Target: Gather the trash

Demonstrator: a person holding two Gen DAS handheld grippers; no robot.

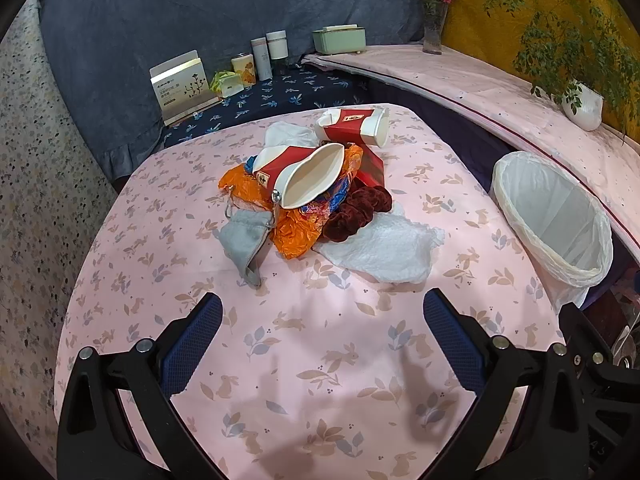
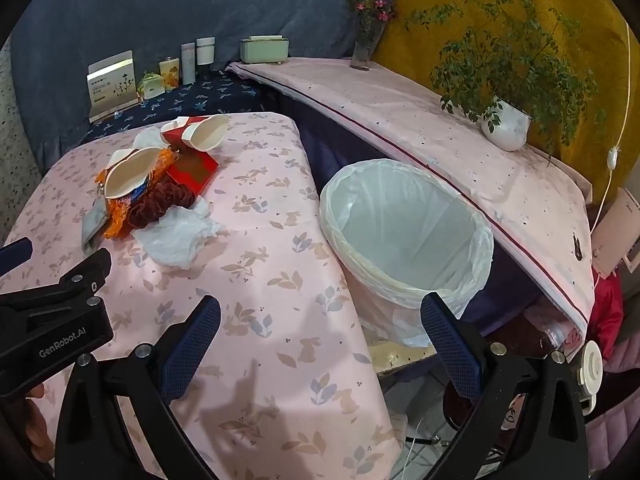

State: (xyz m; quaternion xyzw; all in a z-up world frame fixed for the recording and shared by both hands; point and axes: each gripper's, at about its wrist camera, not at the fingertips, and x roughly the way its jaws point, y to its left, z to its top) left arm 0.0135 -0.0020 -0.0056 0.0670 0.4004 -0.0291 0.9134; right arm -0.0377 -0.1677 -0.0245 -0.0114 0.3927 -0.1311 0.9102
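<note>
- Left tongs [image 1: 322,316] gape wide and empty above the desk [image 1: 320,380].
- Right tongs [image 2: 320,320] spread wide, empty, near the lined bin [image 2: 404,232].
- Two crushed paper cups [image 1: 304,176] top the trash pile mid-desk.

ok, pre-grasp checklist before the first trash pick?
1. Left gripper open, holding nothing: ok.
2. Right gripper open, holding nothing: ok.
3. Trash bin lined, upright, mouth unobstructed beside the table: ok.
4. Tissue at the pile's near edge, reachable without disturbing the rest: ok.
5. Flattened cup lies on top of the orange wrapper; separable singly: cannot tell.
6. Grey pouch counts as trash: cannot tell.
</note>
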